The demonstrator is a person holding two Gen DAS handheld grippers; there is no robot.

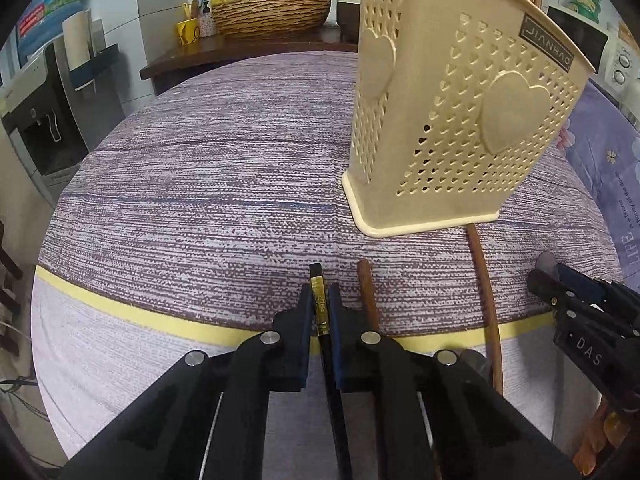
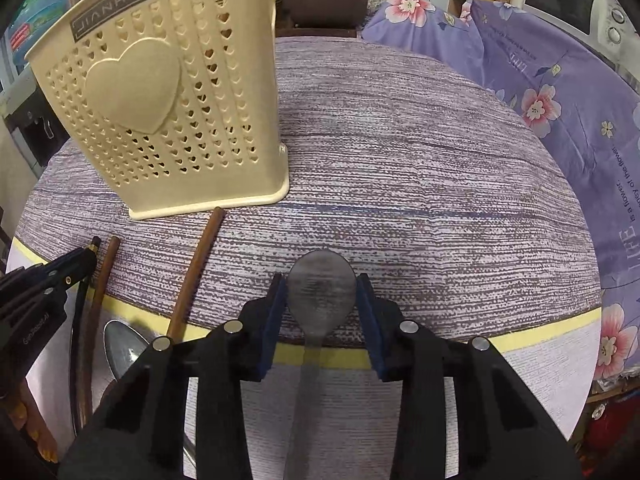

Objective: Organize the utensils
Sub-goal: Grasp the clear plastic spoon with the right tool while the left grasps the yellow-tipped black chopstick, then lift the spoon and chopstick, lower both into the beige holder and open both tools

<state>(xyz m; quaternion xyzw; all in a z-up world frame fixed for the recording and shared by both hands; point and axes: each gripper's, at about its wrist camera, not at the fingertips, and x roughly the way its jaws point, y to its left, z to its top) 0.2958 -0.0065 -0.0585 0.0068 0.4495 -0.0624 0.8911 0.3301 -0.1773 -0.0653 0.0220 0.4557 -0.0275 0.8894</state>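
Observation:
A cream perforated utensil holder (image 1: pixel 448 120) with heart shapes stands on the striped tablecloth; it also shows in the right wrist view (image 2: pixel 168 96). My left gripper (image 1: pixel 321 300) is shut on a black chopstick with a gold band (image 1: pixel 319 292). Two brown chopsticks (image 1: pixel 368 296) (image 1: pixel 486 304) lie beside it on the cloth. My right gripper (image 2: pixel 322 292) is open around the bowl of a metal spoon (image 2: pixel 322 292) lying on the cloth, pads just beside it. A second spoon (image 2: pixel 124 348) lies to the left.
The round table's front edge has a yellow stripe (image 1: pixel 160 314). A woven basin (image 1: pixel 272 14) and yellow cups sit on a shelf behind. A floral purple cloth (image 2: pixel 560 100) covers furniture to the right. A water dispenser (image 1: pixel 36 120) stands left.

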